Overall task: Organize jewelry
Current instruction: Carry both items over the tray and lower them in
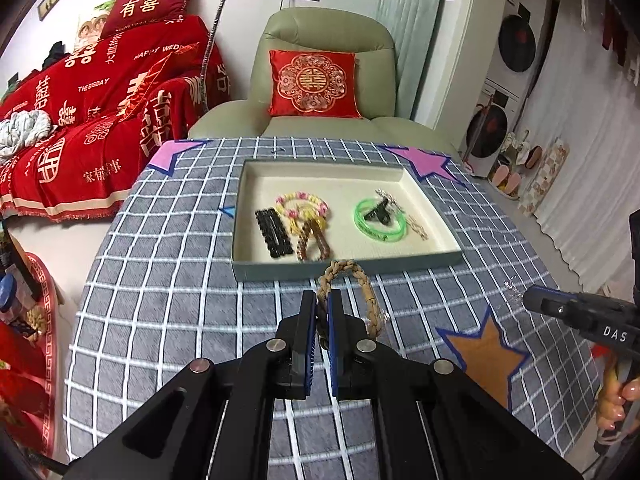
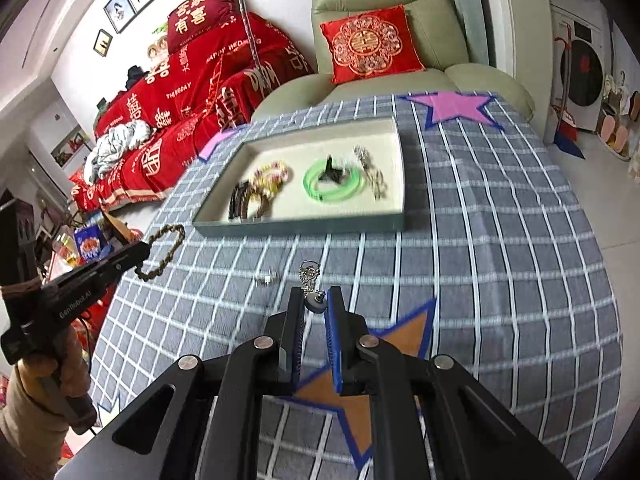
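Braided bracelet [image 1: 362,292] clamped in left hand-held gripper [image 1: 323,312], just short of tray [image 1: 348,266]. Chain [image 2: 309,276] pinched in right hand-held gripper [image 2: 314,306], above bench [image 2: 500,240]. Several pieces already in tray; small clasp [image 2: 267,278] left lying. Tray contents blurred in right view; chain's kind unclear.

checked tablecloth [image 1: 180,300], jewelry tray [image 1: 280,270], small clasp [image 2: 267,278]

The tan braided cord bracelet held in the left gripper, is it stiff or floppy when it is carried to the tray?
The tan braided cord bracelet probably is fairly stiff: pinched at one side by the left gripper, its loop stays open. It looks light, and the rough braid should not slip easily.
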`<state>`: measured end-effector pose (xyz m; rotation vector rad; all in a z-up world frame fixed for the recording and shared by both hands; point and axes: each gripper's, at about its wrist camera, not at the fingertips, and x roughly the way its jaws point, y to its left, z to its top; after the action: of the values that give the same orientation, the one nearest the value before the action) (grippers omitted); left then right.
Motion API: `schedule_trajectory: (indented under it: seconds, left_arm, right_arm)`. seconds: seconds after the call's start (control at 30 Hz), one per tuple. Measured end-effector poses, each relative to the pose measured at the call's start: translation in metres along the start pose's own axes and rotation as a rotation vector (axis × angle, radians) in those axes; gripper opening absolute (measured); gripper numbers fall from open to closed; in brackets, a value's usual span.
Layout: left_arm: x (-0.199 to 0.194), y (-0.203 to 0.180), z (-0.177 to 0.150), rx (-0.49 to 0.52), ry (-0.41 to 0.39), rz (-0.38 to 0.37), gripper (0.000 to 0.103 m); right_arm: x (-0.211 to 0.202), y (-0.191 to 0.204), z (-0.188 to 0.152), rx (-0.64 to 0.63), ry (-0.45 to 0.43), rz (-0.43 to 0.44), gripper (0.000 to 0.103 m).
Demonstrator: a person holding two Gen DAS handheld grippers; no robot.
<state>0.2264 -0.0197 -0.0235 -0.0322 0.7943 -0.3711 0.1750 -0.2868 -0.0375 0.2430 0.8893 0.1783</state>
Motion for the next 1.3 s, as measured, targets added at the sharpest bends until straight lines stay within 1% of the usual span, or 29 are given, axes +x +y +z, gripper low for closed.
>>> schedule_trajectory:
  seconds: [0.3,0.63,0.8,0.97,1.23,1.3]
  left_arm:
    - [0.021,-0.007,0.026,0.024,-0.004,0.020,0.013]
    - [0.053,-0.008,0.049,0.036,0.000,0.039,0.013]
    - [0.075,0.002,0.071,-0.005,0.004,0.043,0.013]
    - [0.107,0.005,0.091,-0.037,0.014,0.053,0.013]
    - [0.158,-0.002,0.102,-0.035,0.065,0.064,0.013]
    - [0.171,-0.005,0.102,-0.014,0.079,0.084,0.013]
  right_arm:
    - [0.015,0.002,0.041,-0.002,-0.010,0.025,0.012]
    - [0.041,-0.008,0.082,0.029,-0.009,0.049,0.012]
    - [0.065,-0.015,0.102,0.042,0.001,0.040,0.012]
    - [0.099,-0.025,0.120,0.049,0.017,0.024,0.012]
    - [0.147,-0.041,0.138,0.073,0.032,-0.002,0.012]
    - [0.156,-0.045,0.139,0.082,0.036,-0.010,0.012]
